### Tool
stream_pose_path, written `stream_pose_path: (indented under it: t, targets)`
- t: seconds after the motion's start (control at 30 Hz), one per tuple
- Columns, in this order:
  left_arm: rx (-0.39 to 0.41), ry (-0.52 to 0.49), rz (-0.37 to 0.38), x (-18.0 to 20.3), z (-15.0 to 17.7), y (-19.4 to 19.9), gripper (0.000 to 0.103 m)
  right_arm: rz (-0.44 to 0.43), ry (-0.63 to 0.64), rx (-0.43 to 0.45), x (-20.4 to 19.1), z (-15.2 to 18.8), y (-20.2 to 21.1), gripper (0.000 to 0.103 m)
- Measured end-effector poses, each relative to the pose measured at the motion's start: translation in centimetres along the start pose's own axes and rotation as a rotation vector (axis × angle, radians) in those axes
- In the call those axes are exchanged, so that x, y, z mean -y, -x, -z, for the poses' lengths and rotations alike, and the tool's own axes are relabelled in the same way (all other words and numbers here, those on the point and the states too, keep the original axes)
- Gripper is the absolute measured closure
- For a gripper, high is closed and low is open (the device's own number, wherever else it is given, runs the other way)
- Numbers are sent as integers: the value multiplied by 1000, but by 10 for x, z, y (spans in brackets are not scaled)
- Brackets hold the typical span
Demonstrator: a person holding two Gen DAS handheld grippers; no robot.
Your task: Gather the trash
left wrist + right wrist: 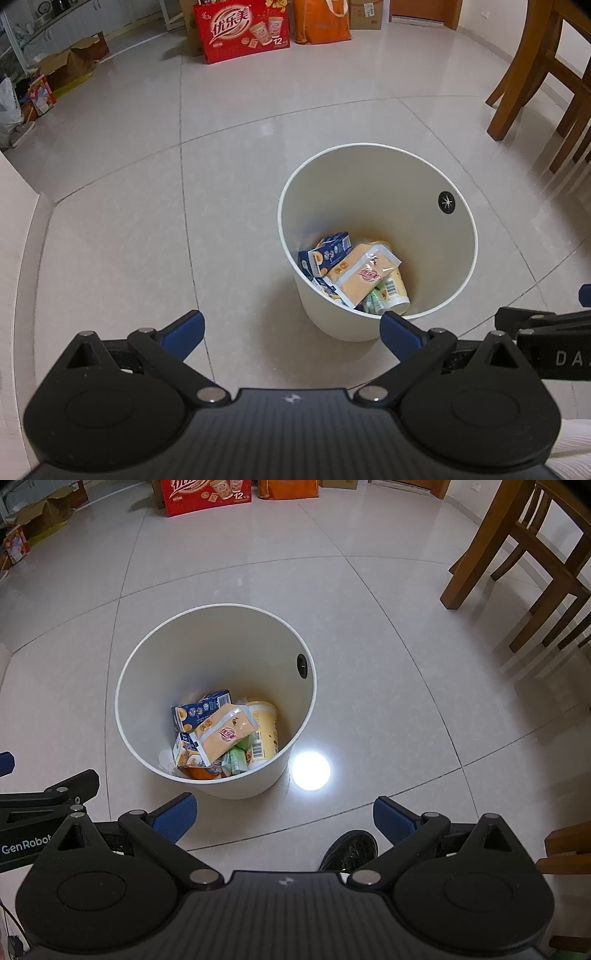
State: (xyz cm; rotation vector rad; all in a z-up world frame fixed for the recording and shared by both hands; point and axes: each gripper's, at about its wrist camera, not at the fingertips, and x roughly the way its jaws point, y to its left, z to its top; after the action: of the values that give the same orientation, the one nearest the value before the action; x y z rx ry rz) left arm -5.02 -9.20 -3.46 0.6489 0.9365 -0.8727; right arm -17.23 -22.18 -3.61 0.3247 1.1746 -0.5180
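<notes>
Now hovering side by side above a pale tiled floor (122,229): left claw (291,334) spread wide with nothing between its blue pads, right claw (282,818) likewise spread wide and empty. Standing upright on the floor, a white round bin (373,158), seen at about 1 o'clock from the left claw and at about 11 o'clock from the right claw (218,607). Lying in the bottom of the bin, piled and touching one another: an orange snack packet (223,734) on top, a blue carton (201,707) partly under it toward 10 o'clock, a cream cup (264,731) on its side toward 3 o'clock, and a green wrapper (234,761) toward 6 o'clock, half hidden. Same heap visible from the left wrist, with the orange packet (364,273) uppermost. On the inner wall of the bin, a small dark round grommet (446,202) near the rim. Just beside the bin at 4 o'clock in the right view, a bright lamp reflection (311,770) on the tiles. Near the right claw, a black shoe (351,849) on the floor. At 12 o'clock, well apart from the bin, a red gift box (242,31) and an orange bag (321,22); at 2 o'clock, wooden chair legs (532,74).
</notes>
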Motion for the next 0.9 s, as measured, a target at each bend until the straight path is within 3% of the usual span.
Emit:
stream_pose_path:
  t: [0.9]
  targets:
    - [6, 3, 2, -1, 1, 3, 2, 3, 0, 1, -1, -1, 0, 0]
